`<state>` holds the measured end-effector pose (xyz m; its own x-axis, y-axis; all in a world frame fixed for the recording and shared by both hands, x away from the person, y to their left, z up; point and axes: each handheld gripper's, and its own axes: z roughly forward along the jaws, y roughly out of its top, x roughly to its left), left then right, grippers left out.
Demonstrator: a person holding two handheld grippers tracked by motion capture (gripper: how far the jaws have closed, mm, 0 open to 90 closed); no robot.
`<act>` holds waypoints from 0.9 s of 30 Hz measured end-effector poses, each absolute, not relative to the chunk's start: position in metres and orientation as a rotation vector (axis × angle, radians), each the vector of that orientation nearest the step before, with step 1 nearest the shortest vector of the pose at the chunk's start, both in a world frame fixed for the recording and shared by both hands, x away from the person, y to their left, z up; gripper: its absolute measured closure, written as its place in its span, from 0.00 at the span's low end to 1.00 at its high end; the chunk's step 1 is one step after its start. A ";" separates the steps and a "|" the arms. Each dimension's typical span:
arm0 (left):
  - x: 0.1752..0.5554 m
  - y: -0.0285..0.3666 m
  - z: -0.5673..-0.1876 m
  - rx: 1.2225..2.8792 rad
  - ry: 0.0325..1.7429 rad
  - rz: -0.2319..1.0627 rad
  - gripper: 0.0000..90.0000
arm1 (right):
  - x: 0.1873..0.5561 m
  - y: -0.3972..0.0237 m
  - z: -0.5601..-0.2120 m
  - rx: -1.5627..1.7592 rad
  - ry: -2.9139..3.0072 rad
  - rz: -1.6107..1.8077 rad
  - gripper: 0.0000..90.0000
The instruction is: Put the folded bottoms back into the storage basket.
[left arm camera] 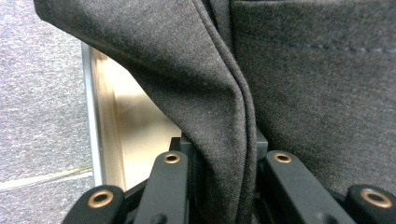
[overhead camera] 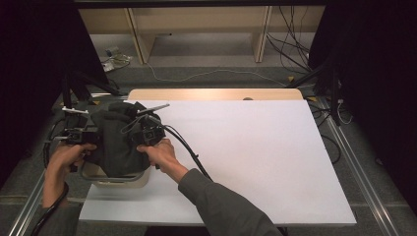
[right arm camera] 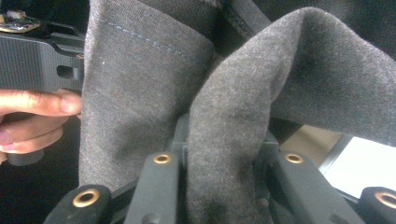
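A single dark grey garment is held bunched over one pale bin at the table's left edge, a fold being pinched by the left gripper and another by the right gripper. Judged as mid-transfer, the cloth is either being lowered in or lifted out; a matched, level move of both hands is called for next.

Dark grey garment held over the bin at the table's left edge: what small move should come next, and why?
Probably lift both hands together a little, away from the bin. The left gripper and right gripper each have jaws shut on a fold of the dark grey garment, which hangs bunched over the bin at the corner of the white table. The cloth looks ready to spread there.
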<state>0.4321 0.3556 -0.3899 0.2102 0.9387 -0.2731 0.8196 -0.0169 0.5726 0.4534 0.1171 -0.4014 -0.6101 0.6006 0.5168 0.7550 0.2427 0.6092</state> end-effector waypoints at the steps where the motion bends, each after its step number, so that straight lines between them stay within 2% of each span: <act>1: 0.432 0.355 -0.391 1.857 1.632 0.244 0.85 | 0.454 0.117 -0.402 -1.293 -2.329 -1.297 0.79; 14: 0.434 0.355 -0.395 1.867 1.662 0.259 0.85 | 0.453 0.120 -0.404 -1.300 -2.336 -1.284 0.78; 27: 0.439 0.353 -0.406 1.906 1.710 0.279 0.85 | 0.450 0.126 -0.410 -1.283 -2.369 -1.223 0.71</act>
<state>0.4388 0.3527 -0.4063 0.1653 0.9641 -0.2079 0.8479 -0.0313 0.5292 0.4503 0.1263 -0.4100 -0.6104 0.6136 0.5009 0.7638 0.2883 0.5775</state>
